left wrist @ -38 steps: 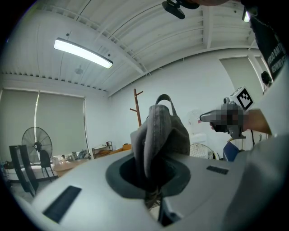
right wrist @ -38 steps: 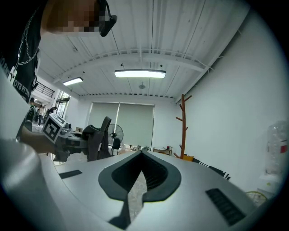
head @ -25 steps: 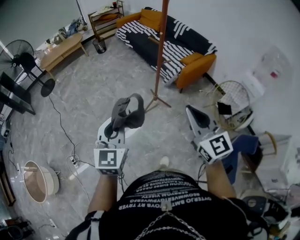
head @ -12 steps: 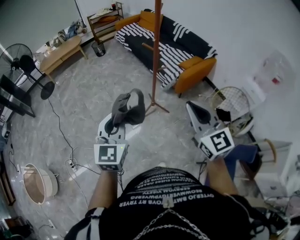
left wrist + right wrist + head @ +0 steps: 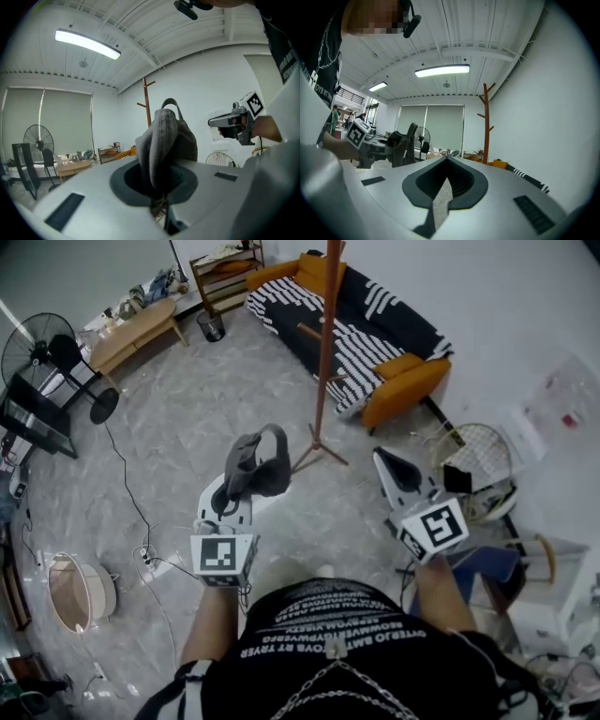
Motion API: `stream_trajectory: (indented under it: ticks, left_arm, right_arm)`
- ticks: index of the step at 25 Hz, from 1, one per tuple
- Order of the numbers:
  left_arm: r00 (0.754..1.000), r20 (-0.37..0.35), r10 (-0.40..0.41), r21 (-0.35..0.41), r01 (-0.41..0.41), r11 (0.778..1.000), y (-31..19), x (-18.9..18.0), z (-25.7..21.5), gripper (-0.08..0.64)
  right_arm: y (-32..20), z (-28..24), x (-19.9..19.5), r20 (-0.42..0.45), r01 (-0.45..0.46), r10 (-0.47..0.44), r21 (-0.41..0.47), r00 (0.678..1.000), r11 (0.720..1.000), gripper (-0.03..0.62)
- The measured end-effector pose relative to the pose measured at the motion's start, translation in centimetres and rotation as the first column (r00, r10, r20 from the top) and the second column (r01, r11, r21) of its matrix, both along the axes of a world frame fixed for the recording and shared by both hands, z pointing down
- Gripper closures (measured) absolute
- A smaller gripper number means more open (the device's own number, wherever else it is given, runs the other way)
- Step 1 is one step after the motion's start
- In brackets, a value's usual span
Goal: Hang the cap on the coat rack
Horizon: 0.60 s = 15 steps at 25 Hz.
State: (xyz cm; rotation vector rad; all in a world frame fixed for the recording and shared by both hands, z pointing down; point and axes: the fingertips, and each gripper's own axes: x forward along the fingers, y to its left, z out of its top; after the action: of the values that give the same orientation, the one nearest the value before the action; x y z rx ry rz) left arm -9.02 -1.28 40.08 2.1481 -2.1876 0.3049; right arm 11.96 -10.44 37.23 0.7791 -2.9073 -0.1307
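Well, the left gripper [image 5: 228, 505] is clamped on the grey cap [image 5: 258, 463], pinching a fold of its fabric so that the cap stands up above the jaws with its strap loop on top. The right gripper [image 5: 380, 457] is held out alongside, jaws together and nothing between them. Both point toward the wooden coat rack [image 5: 323, 352], which stands on the marble floor [image 5: 206, 399] in front of the striped sofa [image 5: 375, 324], near but not within reach of the cap. So the pickup looks done and the carry is under way; what remains, I'd judge, is closing the gap, lifting the cap to one of the pegs [image 5: 309, 332], and letting it go there.
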Motion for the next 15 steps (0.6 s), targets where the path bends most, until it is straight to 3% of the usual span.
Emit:
stream_trajectory:
  ticks: [8, 15]
  left_arm:
    - [1.0, 0.013, 0.012, -0.058, -0.011, 0.998, -2.5, -4.7, 1.3, 0.546]
    - [0.996, 0.024, 0.09, -0.009, -0.09, 0.996, -6.9, -6.5, -0.2, 0.546]
  right_arm:
    - [-2.2, 1.1, -5.1, -0.005, 0.017, -0.017, -0.012, 1.0, 1.0, 0.589]
    - [-3.9, 0.5, -8.9, 0.01, 0.015, -0.015, -0.006, 1.0, 1.0, 0.591]
